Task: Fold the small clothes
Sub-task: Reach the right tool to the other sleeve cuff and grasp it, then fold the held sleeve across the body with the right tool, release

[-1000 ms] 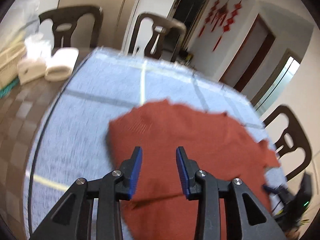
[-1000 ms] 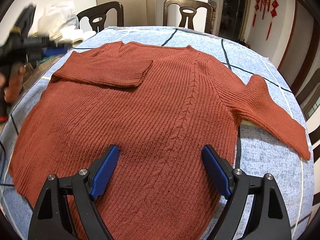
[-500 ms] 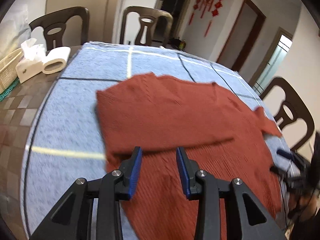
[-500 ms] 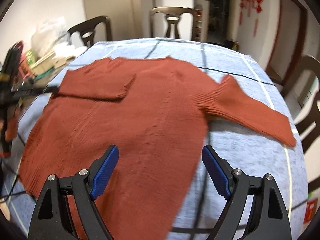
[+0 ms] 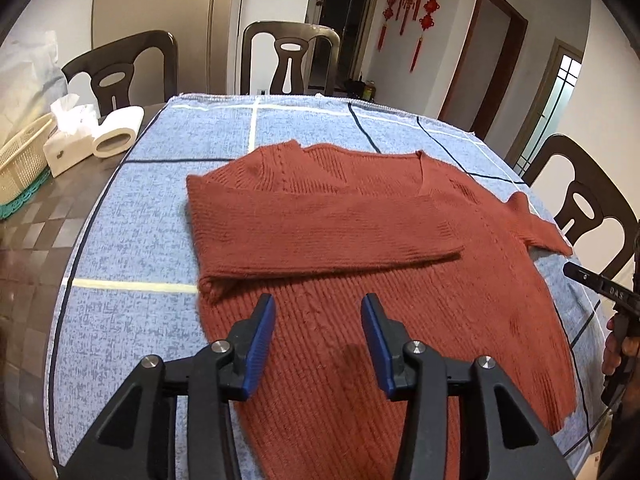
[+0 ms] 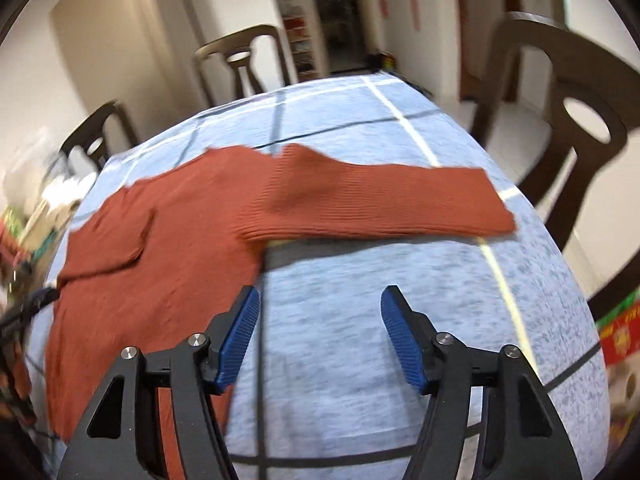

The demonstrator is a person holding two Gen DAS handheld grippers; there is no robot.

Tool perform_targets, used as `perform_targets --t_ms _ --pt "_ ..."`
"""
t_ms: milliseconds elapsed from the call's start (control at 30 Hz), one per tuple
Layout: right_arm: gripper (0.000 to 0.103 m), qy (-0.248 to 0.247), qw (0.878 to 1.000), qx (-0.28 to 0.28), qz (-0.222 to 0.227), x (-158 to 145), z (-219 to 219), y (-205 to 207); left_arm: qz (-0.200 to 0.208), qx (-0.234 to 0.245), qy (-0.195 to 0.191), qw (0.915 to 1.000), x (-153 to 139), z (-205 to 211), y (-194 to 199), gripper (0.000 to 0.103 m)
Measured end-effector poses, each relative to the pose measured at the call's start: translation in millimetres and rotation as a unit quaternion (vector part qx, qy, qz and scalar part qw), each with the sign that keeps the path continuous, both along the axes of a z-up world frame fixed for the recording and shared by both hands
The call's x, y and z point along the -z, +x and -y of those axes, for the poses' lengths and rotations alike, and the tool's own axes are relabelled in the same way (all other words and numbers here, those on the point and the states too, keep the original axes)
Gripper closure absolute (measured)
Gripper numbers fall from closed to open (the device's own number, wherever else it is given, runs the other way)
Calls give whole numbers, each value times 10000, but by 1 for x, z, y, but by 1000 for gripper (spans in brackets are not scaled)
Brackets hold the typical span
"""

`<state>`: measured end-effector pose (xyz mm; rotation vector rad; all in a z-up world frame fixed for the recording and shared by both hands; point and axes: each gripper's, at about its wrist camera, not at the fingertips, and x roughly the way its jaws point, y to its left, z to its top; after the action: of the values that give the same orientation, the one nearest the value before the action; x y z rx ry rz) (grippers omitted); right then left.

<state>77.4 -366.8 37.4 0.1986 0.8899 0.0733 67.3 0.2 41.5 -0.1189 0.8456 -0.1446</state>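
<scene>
Right wrist view: my right gripper (image 6: 320,336) hangs empty over the cloth (image 6: 360,300), jaws parted and just narrowing; my left gripper (image 5: 318,336), just widening, hovers empty over the sweater (image 5: 380,280). Soft, limp knit lying flat; I'd pinch the outstretched sleeve (image 6: 380,204) near its cuff. Chairs (image 6: 560,128) stand clear.

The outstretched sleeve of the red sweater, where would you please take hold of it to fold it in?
Grip the cuff end of the sleeve, coming from the table's right edge. It lies flat and straight on the blue cloth, free end outermost, so the right tool can pinch it.
</scene>
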Motion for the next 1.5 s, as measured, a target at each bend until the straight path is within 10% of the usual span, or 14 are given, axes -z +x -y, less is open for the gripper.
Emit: perform_targets --t_ms 567,733,800,1233,1500 --pt "41 1227 9806 1523 -88 14 92 41 -115 -39 246 9996 28 16 10 49" --pt "94 1544 9712 1804 -208 23 110 53 -104 -25 244 9996 28 17 10 47" --pt "97 1596 9711 1763 -198 22 109 58 -102 -24 250 9996 28 18 10 47" --pt "98 1396 9875 -193 702 -65 -7 67 -100 -16 292 9995 29 18 10 46" --pt "98 1363 9771 -1577 431 -49 -120 89 -96 -9 245 9997 29 17 10 46"
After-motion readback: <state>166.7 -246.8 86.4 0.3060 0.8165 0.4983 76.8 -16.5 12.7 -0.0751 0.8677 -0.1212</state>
